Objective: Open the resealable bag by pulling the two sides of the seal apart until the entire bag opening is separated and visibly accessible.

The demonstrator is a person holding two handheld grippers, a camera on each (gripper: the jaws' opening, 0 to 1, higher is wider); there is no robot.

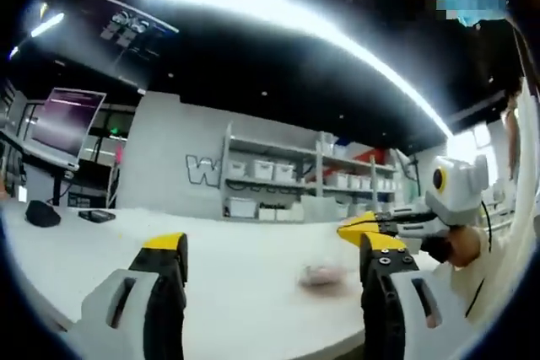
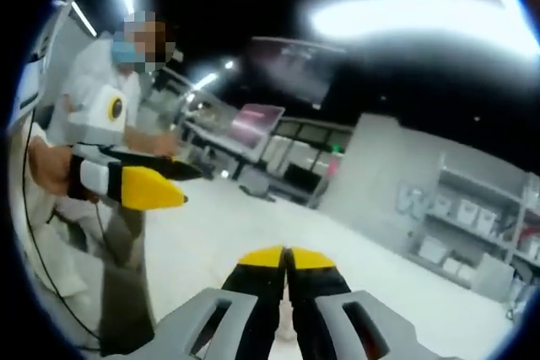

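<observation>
The left hand-held gripper (image 1: 274,255) stands with its two yellow-tipped jaws spread wide apart, nothing between them, raised above the white worktop (image 1: 236,284). Past its right jaw, lying on the worktop, is a small blurred pinkish shape (image 1: 322,275) (probably the resealable bag, though it is too smeared to be sure). It lies apart from both jaws.

The right hand-held gripper (image 2: 285,257) has its jaws pressed together, yellow tips touching; a thin pale sliver shows low down between the black fingers, but I cannot tell whether anything is held there. In the left gripper view this same gripper comes in from the right side (image 1: 359,230), held in a person's hand (image 1: 462,246), its yellow tips near the left gripper's right jaw.

In the right gripper view the left gripper appears at the left (image 2: 173,183), gripped by a hand (image 2: 46,166).

Farther out, grey shelves (image 1: 287,179) carry white bins against a grey wall, and a monitor (image 1: 66,120) with a pinkish screen stands at the left. A small black object (image 1: 40,213) rests on the far left of the worktop.
</observation>
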